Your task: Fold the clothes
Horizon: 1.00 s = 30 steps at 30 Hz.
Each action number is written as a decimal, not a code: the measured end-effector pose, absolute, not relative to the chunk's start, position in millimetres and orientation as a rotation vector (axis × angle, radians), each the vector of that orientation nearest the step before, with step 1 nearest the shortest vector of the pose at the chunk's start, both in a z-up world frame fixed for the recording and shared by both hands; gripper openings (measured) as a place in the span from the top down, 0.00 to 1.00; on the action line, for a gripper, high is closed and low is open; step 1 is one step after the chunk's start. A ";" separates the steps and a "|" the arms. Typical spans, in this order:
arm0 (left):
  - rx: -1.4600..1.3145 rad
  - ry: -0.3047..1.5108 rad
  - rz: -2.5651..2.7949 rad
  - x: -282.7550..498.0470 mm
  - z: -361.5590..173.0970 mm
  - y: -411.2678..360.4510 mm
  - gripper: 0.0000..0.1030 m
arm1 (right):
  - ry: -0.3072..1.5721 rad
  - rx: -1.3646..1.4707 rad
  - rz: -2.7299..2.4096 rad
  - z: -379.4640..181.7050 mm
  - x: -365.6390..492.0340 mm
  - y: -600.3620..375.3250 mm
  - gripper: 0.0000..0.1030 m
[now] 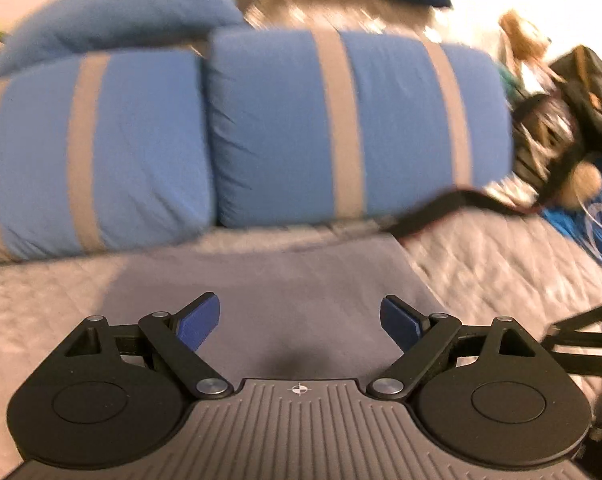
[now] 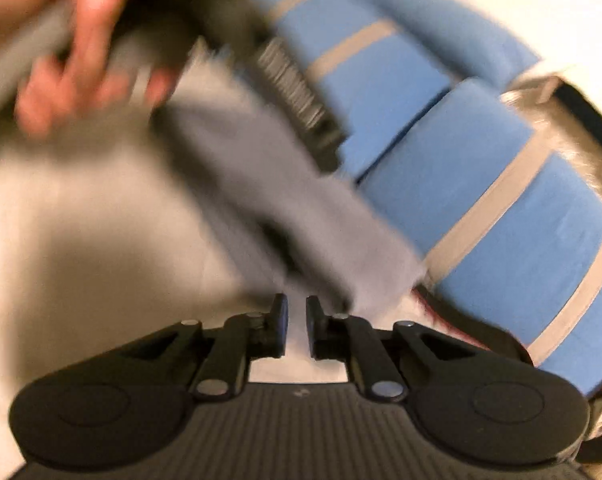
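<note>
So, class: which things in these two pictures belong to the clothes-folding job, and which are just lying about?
Belongs to the job:
- grey garment spread on the bed
- left gripper, jaws wide, empty
- right gripper, narrow gap, nothing between

Just lying about:
- blue striped pillows
- black strap
- dark bag
- quilted bedcover

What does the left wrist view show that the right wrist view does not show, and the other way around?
Only the left wrist view shows the left gripper, its jaws wide apart with nothing between them, the dark bags at the right and a black strap.

Only the right wrist view shows the right gripper, its jaws a narrow gap apart with nothing between them, and a blurred hand holding a grey handle.

Both show the grey garment on the bed and the blue pillows with grey stripes.
</note>
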<state>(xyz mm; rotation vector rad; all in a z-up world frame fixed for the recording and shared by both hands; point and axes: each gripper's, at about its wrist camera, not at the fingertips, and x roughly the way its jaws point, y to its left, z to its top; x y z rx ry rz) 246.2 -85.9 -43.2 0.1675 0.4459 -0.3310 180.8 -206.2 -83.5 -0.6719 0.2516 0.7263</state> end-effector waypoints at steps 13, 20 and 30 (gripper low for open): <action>0.158 0.752 -0.087 311.3 -89.1 -41.2 0.15 | 0.481 -0.419 0.548 -95.1 220.8 -203.4 0.65; -0.072 0.758 -0.057 301.1 -73.7 -1.3 0.15 | 0.491 -0.282 0.399 -82.5 223.1 -219.7 0.17; -0.169 0.852 -0.086 236.6 -88.0 19.9 0.15 | 0.549 -0.265 0.408 -90.0 176.8 -211.4 0.00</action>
